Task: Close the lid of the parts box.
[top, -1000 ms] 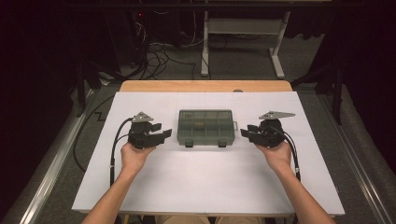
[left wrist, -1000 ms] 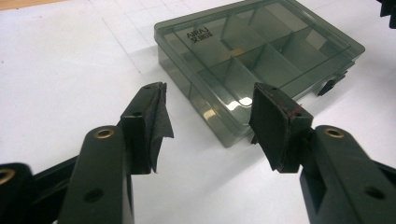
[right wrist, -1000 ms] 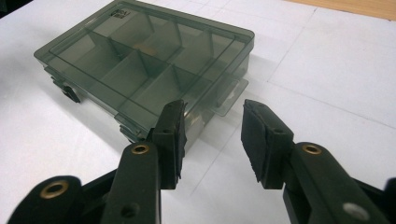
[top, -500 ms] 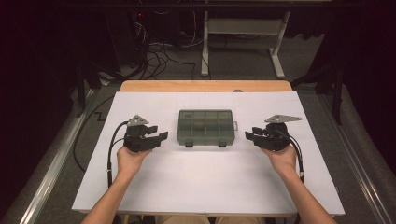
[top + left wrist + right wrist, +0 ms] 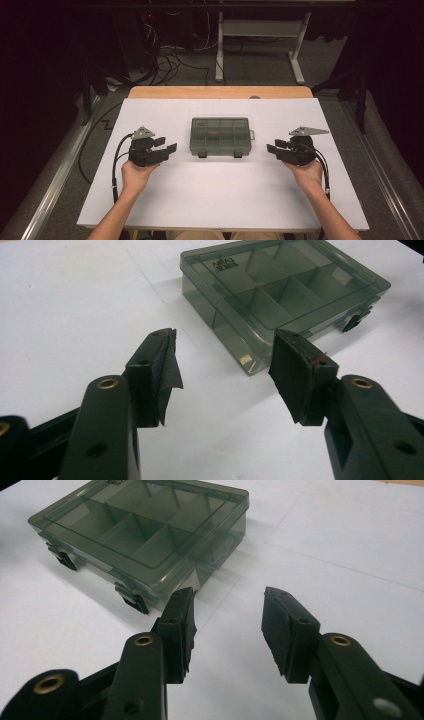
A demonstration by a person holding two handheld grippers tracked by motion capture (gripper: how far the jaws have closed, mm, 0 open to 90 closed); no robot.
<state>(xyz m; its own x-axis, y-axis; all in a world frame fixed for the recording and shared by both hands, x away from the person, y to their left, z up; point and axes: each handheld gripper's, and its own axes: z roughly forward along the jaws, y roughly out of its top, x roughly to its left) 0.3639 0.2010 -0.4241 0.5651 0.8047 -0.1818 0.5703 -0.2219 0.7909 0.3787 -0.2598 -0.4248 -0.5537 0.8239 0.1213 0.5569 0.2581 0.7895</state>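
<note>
At the bottom of the high view two forearms are seen coming in over the near edge of the table (image 5: 220, 200), which is covered by a white sheet. The left gripper (image 5: 167, 148) is held at lower left of centre and the right gripper (image 5: 272, 148) at lower right of centre, both above the sheet and pointed inward toward the middle. The jaws of each have just been opening; they are seen spread apart with nothing between them, and only white sheet shows through the gaps in the left gripper view (image 5: 225, 370) and the right gripper view (image 5: 227, 625).

Between the two grippers, slightly farther up the frame, a box (image 5: 220, 135) of smoky clear plastic is seen lying flat on the sheet with its lid shut and its inside split into compartments. It is apart from both grippers. In the left gripper view the box (image 5: 285, 295) lies at upper right, just beyond the jaw tips; in the right gripper view it (image 5: 145, 535) lies at upper left, its two dark latches turned toward the lower left.

Beyond the sheet a strip of bare wood (image 5: 220, 92) is seen at the table's far edge. Farther up, a grey floor is seen with tangled cables (image 5: 165, 55) at upper left and a white metal frame (image 5: 260, 45) at upper centre. The rest of the room is dark.
</note>
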